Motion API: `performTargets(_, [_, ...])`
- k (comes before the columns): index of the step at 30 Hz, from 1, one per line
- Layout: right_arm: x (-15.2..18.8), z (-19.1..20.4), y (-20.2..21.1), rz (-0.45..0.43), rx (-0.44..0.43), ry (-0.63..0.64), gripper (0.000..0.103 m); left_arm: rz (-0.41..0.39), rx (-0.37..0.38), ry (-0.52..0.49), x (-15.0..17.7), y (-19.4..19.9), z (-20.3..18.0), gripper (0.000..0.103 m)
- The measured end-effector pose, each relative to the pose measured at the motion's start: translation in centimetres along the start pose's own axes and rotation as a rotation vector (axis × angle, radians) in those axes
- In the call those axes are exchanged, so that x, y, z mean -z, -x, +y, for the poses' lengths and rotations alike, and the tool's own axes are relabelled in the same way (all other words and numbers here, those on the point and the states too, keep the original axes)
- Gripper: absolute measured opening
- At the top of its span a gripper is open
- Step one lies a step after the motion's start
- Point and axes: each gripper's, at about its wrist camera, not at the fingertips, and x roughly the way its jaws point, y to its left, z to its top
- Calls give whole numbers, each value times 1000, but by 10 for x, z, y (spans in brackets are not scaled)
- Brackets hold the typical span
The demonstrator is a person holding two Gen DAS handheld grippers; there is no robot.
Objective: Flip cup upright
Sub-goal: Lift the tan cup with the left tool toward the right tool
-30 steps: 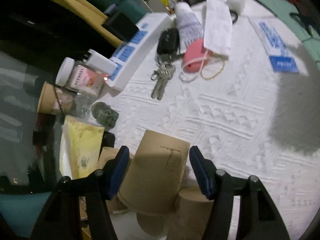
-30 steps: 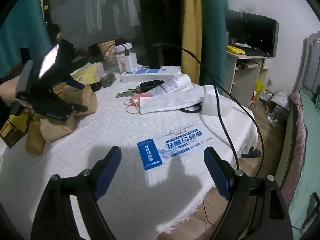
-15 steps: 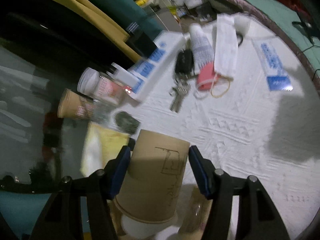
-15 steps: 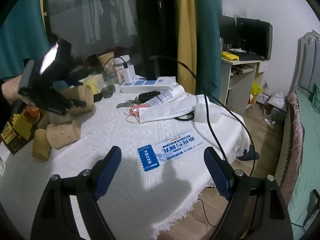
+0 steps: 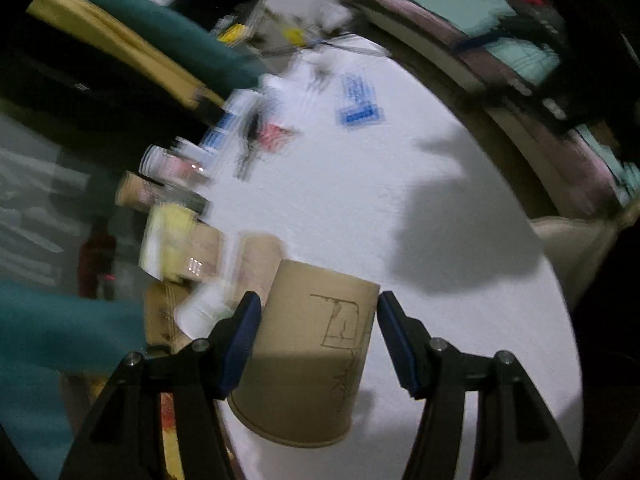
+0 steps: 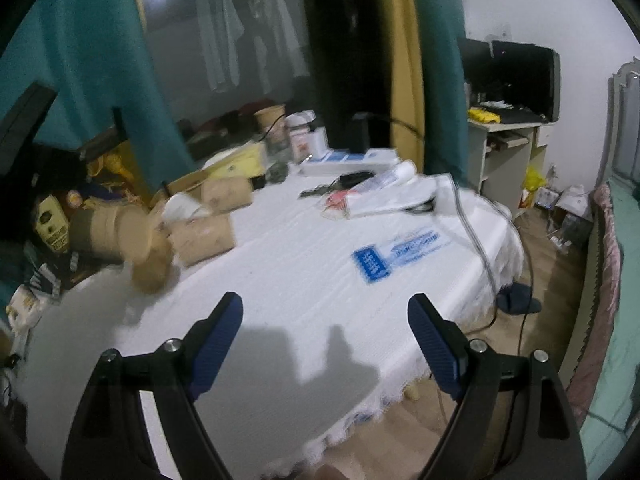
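I am holding the brown paper cup (image 5: 308, 356) between the blue pads of my left gripper (image 5: 318, 340), and the pads are pressing on its sides, so the grasp is done. The cup is hanging clear of the white tablecloth (image 5: 360, 216), with its closed base pointing away from me and its open rim towards the camera, so as far as I can judge it is not upright yet (the hand-drawn box on its wall is facing me). My right gripper (image 6: 324, 344) is standing wide open with nothing between its jaws, hovering over a bare stretch of the cloth near the table's edge. The other paper cups (image 6: 204, 234) are lying on their sides in a heap at the left of the table, beside the yellow box (image 6: 236, 162). What I think is left: turning the cup over so the mouth faces up, setting it down on its base on free cloth, then letting go.
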Motion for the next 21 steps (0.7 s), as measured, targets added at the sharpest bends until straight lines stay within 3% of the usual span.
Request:
performTargets(5, [35, 24, 13, 36, -27, 17, 83, 53, 114, -25, 37, -1, -75, 60])
performTargets(9, [56, 34, 16, 77, -34, 30, 83, 98, 146, -45, 60, -11, -118, 60])
performTargets(17, [74, 47, 22, 113, -27, 66, 83, 75, 130, 13, 64, -20, -122, 63])
performTargets(21, [70, 49, 26, 108, -22, 75, 83, 62, 151, 42, 62, -24, -118, 75])
